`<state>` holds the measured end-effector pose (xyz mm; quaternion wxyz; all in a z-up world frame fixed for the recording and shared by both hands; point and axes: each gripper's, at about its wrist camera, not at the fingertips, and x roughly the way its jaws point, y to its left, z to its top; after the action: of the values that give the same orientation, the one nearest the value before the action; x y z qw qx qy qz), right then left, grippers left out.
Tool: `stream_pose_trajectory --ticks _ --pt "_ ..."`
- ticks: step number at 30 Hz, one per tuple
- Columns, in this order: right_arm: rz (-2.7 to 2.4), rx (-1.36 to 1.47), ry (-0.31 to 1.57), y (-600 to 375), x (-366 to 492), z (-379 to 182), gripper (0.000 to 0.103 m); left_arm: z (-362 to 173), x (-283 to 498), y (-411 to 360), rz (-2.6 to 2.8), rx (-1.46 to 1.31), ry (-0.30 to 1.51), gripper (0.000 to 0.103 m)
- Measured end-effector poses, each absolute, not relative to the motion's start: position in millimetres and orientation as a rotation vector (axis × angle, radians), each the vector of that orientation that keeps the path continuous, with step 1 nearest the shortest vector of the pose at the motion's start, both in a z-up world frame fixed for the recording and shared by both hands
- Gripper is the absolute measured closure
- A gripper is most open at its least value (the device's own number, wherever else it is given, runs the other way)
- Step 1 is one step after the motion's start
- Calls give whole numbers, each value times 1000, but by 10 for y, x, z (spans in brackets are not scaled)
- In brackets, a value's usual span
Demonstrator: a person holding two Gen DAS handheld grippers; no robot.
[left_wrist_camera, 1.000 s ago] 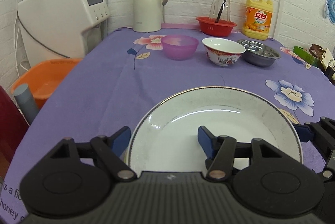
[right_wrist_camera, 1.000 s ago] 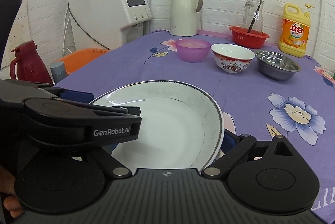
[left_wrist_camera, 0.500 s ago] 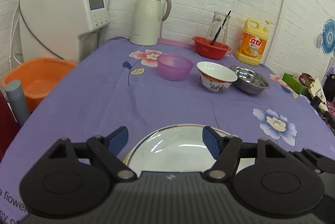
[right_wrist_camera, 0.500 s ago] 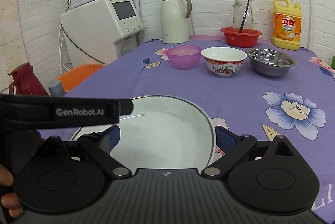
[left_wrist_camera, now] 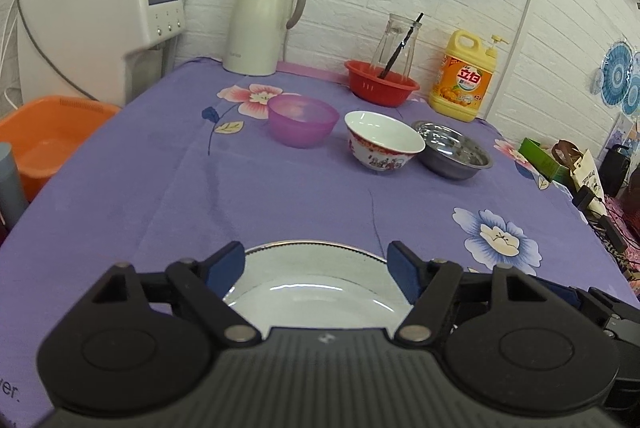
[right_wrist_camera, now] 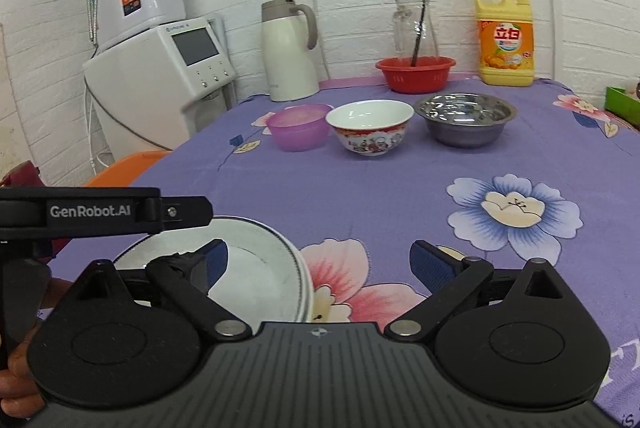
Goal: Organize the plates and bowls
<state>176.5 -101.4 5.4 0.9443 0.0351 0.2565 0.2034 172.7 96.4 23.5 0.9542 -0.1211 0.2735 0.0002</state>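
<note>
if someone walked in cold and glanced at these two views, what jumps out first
Probably the white plate lying on the purple flowered tablecloth at the near edge, between the open jaws of the left gripper. Next, the row of three bowls mid-table: purple bowl at left, white patterned bowl in the middle, steel bowl at right. The yellow detergent bottle stands out against the back wall.

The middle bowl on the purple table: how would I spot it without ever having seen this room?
Find the tall white thermos jug by the brick wall; a row of three bowls sits before it. The middle bowl stands between a purple plastic bowl and a steel bowl. Only it is white china with a red pattern outside.
</note>
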Motion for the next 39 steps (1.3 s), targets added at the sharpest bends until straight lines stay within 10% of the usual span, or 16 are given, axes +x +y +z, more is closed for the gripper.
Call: stream_pose_trajectory --ticks 20,39 --pt "359 153 635 -1668 2378 74 0 185 2127 798 -26 -245 613 32" --pt "74 -41 893 -1735 5000 -198 0 153 2419 1277 61 -269 630 32"
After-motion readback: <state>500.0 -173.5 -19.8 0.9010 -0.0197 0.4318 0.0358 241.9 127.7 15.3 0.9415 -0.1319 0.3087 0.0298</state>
